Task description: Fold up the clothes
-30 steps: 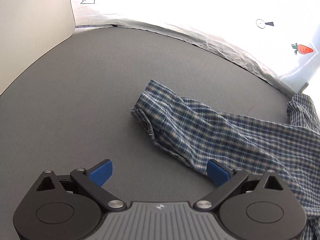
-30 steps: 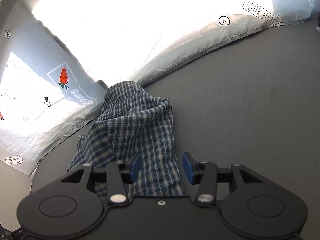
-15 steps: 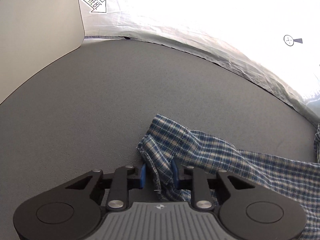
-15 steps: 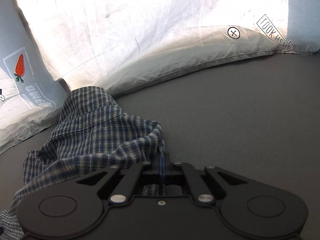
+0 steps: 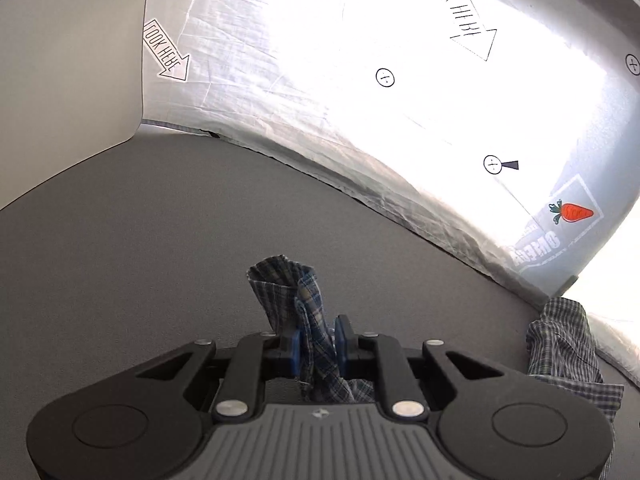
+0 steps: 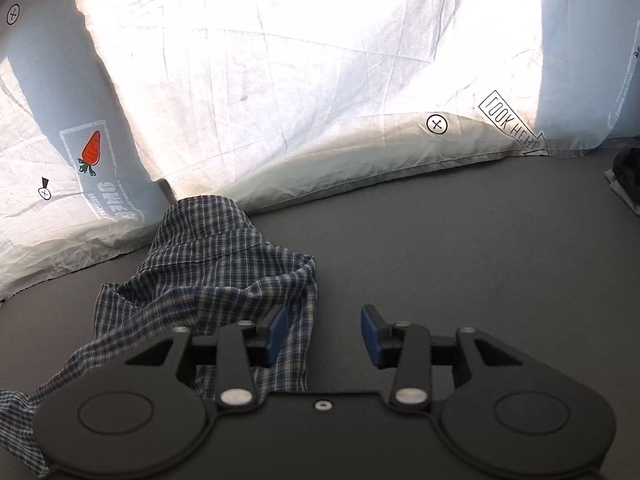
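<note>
A blue and white plaid shirt [image 6: 224, 276] lies crumpled on the grey table [image 6: 460, 248], its far end against the white sheet. My left gripper [image 5: 317, 344] is shut on the shirt's cuff [image 5: 288, 292], which sticks up between the blue pads above the table. More of the shirt [image 5: 560, 344] shows bunched at the right of the left wrist view. My right gripper [image 6: 323, 332] is open; its left pad touches the shirt's edge and nothing is between the pads.
A white backlit sheet [image 6: 320, 80] with carrot, arrow and cross marks walls the far side of the table. A plain white panel [image 5: 68, 80] stands at the left. A dark object [image 6: 628, 172] sits at the far right edge.
My left gripper has lifted the cuff off the table and tilted upward. My right gripper, shut on the shirt half a second ago, has opened and let the cloth drop.
</note>
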Available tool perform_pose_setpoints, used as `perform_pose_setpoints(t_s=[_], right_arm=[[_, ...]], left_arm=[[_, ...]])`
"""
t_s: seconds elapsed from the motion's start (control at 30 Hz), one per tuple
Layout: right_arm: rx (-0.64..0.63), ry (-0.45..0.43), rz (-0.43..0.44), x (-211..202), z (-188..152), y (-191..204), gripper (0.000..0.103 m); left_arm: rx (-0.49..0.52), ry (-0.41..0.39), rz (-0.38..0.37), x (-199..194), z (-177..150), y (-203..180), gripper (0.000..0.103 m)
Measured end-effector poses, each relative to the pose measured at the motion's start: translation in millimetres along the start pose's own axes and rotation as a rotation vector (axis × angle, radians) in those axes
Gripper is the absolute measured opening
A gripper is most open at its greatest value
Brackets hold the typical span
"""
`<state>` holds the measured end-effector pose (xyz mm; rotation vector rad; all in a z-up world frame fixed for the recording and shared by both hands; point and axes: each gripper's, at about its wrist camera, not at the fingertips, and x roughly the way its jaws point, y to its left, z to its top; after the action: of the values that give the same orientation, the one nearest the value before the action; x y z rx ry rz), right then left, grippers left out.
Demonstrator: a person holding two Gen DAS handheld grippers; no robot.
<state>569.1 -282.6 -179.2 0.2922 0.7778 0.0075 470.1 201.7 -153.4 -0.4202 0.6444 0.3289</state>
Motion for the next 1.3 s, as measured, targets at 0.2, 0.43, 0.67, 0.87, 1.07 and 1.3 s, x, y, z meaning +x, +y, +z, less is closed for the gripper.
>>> perform_pose_setpoints(t_s=[0.2, 0.43, 0.67, 0.87, 1.07, 1.3], right_arm=[[0.198, -0.002, 0.087, -62, -59, -28, 0.045], [0.262, 0.048, 0.168, -87, -112, -26, 0.045], [0.18, -0.013, 0.266, -94, -116, -1, 0.059], [0.047, 0.059, 0.433, -69, -107, 39, 0.051], [-0.183, 0.176, 0.477, -42, -106, 88, 0.052], [-0.23, 0.264, 0.492, -16, -104, 109, 0.05]], left_arm=[[0.158, 0.056, -0.281, -42, -35, -79, 0.015], [0.308, 0.394, -0.438, -31, -127, -135, 0.02], [0.374, 0.446, -0.341, -42, -153, -113, 0.071], [0.285, 0.449, -0.189, -35, -147, -84, 0.079], [0.292, 0.495, -0.139, -25, -152, -82, 0.081], [0.266, 0.533, -0.175, -14, -150, -84, 0.103]])
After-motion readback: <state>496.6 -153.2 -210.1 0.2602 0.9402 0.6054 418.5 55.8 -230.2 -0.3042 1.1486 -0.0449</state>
